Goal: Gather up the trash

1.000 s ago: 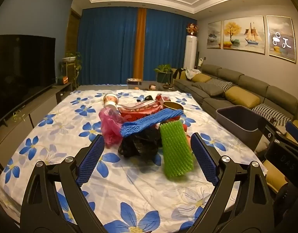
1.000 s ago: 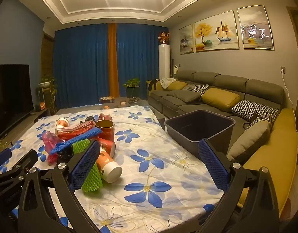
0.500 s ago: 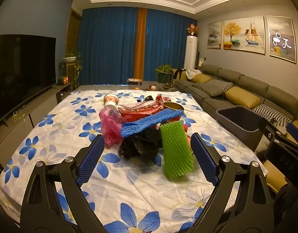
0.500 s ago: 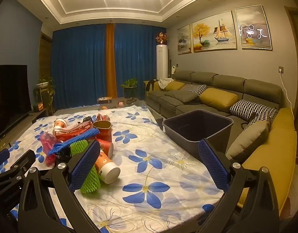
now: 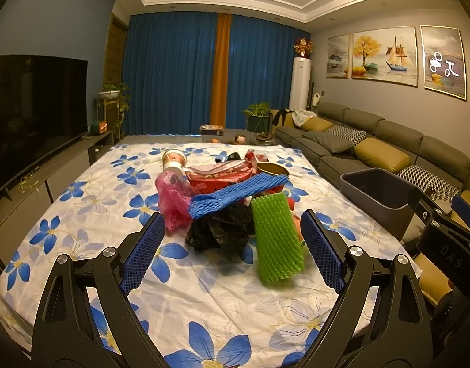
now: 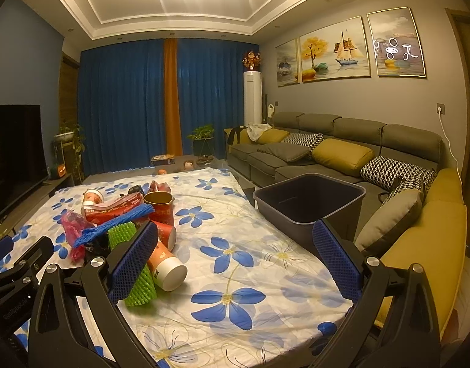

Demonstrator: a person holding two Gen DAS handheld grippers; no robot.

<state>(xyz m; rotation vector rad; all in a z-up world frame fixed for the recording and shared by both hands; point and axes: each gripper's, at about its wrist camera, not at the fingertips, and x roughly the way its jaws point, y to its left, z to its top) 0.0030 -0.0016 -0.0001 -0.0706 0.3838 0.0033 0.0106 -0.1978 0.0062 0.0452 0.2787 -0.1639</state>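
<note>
A pile of trash lies on the flowered table cloth (image 5: 81, 214): a green foam net (image 5: 276, 239), a blue foam net (image 5: 238, 194), a black plastic bag (image 5: 222, 230), a pink bag (image 5: 172, 202), a red wrapper (image 5: 222, 178) and paper cups (image 6: 166, 268). My left gripper (image 5: 232, 253) is open and empty, just in front of the pile. My right gripper (image 6: 235, 260) is open and empty, over bare cloth right of the pile (image 6: 112, 224). A dark grey bin (image 6: 308, 202) stands off the table's right edge.
A grey sofa (image 6: 327, 153) with yellow and patterned cushions runs along the right wall. A TV (image 5: 32, 110) on a low cabinet stands on the left. Blue curtains and plants are at the back. The right gripper's body shows at the left wrist view's right edge (image 5: 443, 239).
The right wrist view has shifted slightly, with the pile and bin sliding a little left in it. The left gripper has hardly moved. Both stay open.
</note>
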